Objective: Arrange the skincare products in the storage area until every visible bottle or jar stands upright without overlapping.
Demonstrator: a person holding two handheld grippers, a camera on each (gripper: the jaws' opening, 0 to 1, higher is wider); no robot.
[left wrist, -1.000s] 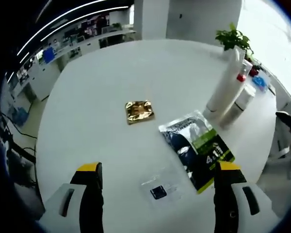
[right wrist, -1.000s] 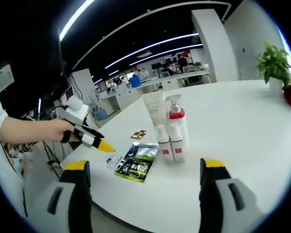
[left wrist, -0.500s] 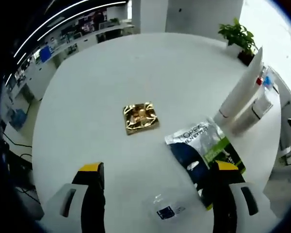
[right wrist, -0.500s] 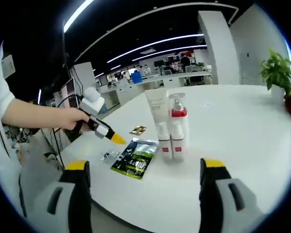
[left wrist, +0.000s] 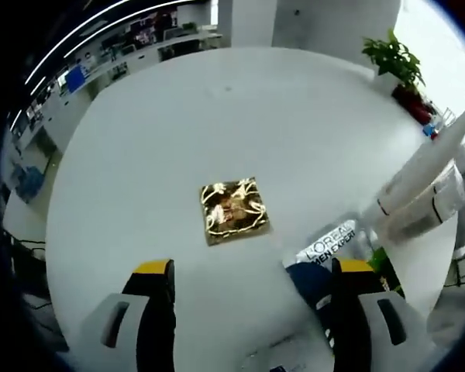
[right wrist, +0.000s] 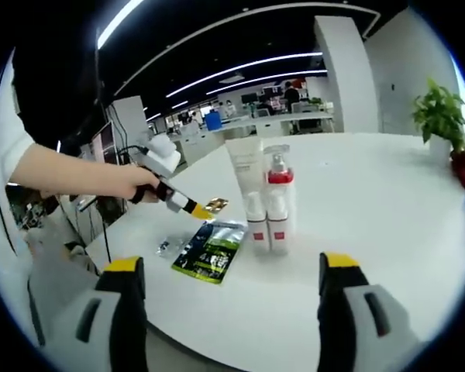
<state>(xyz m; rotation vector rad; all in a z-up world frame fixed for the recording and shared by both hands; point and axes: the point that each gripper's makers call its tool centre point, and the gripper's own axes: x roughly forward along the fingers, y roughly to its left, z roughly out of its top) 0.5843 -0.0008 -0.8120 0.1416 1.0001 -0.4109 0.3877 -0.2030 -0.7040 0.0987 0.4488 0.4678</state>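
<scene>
Left gripper view, contents by size, with hazards and jaw state.

Round white table [left wrist: 178,124]: bare over most of its surface; edge close behind the packets on the near side.

Cluster of upright skincare containers, seen in right gripper view: tall white tube [right wrist: 246,167] standing cap-down, red-collared pump bottle [right wrist: 277,198] just beside it, smaller white bottle [right wrist: 255,221] in front. All upright, touching or nearly so. Risk, as a judgement: tall tube looks top-heavy; a knock from either gripper passing close would likely topple it into its neighbours.

Dark and green sachet [right wrist: 207,253]: lying flat, near the bottles. Cannot stand on its own.

Gold foil packet [left wrist: 234,210]: flat on the table, ahead of and between the left jaws, apart from them. Risk: thin and slippery; jaw tips may skate over it or push it away instead of lifting it.

Small clear packet [right wrist: 164,246]: flat, beside the dark sachet, near the table edge; could be swept off.

Left gripper [left wrist: 252,271]: jaws wide apart, nothing held, nothing touched.

Right gripper [right wrist: 234,267]: jaws wide apart, empty, well short of the bottles.
</scene>
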